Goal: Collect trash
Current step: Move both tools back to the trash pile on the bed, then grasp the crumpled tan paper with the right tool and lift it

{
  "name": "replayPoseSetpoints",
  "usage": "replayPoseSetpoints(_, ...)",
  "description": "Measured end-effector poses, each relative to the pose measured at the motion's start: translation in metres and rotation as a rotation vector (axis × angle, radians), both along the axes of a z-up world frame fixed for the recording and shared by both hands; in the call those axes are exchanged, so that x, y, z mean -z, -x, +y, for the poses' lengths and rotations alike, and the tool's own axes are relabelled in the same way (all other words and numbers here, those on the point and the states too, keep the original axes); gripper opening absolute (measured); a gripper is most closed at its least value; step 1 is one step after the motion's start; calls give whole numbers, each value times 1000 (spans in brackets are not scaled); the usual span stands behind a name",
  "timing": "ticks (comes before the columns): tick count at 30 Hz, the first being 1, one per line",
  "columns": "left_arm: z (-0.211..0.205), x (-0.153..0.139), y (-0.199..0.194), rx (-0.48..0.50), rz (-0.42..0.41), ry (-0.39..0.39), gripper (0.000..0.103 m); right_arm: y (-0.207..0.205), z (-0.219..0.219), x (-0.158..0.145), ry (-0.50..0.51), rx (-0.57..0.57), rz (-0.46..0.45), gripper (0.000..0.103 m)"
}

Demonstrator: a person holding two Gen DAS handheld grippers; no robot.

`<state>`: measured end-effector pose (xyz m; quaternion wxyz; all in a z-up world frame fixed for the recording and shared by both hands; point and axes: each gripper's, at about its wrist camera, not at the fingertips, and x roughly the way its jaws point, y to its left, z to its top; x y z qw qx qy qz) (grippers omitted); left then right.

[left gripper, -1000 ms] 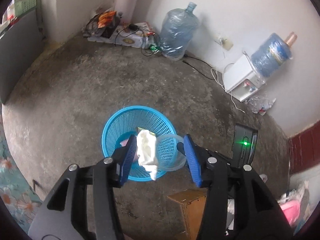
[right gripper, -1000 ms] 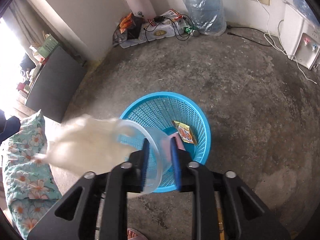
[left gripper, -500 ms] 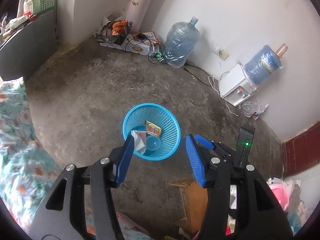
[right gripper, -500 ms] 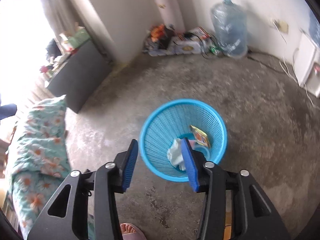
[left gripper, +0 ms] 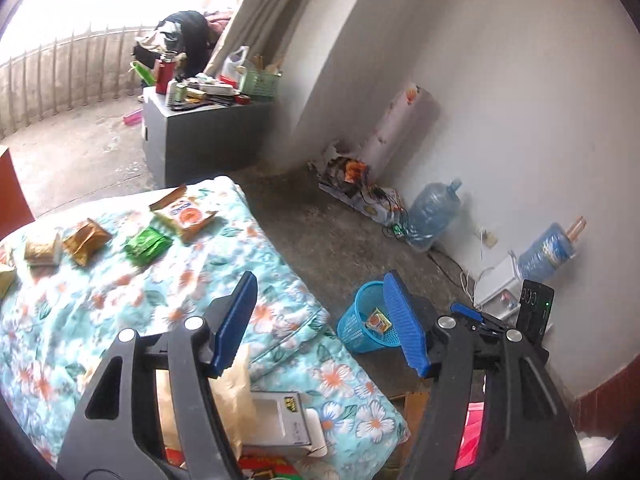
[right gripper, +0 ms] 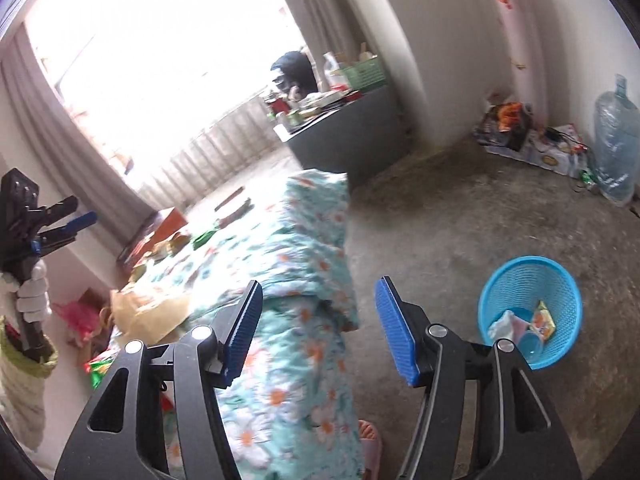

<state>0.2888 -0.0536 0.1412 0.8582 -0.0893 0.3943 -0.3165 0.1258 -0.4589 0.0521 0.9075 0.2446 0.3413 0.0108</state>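
As both have swung from the basket (right gripper: 530, 312) toward the bed (left gripper: 160, 292), left tool (left gripper: 320, 320) and right tool (right gripper: 318, 330) just spread, empty.

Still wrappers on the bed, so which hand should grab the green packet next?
Probably left. The left tongs stand open and empty, facing the green packet on the floral blanket. In the right tongs' view the packets look farther away and blurred.

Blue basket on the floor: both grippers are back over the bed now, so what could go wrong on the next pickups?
1. The blue basket stands away from the floral quilt; carried trash could drop short.
2. The green packet lies flat on soft quilt, so the open left gripper may pinch fabric.
3. The two grippers sit close; they could collide.
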Motion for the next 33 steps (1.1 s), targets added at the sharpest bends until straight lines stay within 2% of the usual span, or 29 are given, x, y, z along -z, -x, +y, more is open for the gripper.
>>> replayPoseSetpoints(3,43,7,12,-42,12,35,62,-18,50,-15,0,-146,-6,62)
replayPoseSetpoints(7,85,23,26,-61,31,70,62,-44,124,-25,77,-334,-8,65)
replayPoseSetpoints(10,108,37,27,-86,53,89,62,-66,177,-22,94,-469,46,65)
replayPoseSetpoints(12,122,49,23,-114,91,114,62,-82,200,-9,36,-511,121,65)
replayPoseSetpoints(15,144,71,10,-160,177,146,62,-104,220,12,-121,-521,228,65)
replayPoseSetpoints(18,162,101,-10,-227,300,178,62,-127,225,30,-296,-471,303,65)
replayPoseSetpoints(21,176,131,-33,-273,428,226,62,-144,221,46,-415,-415,361,65)
replayPoseSetpoints(23,180,146,-44,-283,478,235,61,-152,221,58,-484,-395,405,65)
replayPoseSetpoints(27,176,158,-53,-242,509,272,60,-159,225,74,-555,-374,447,65)
replayPoseSetpoints(33,153,140,-48,-112,447,339,57,-162,220,80,-662,-369,427,65)
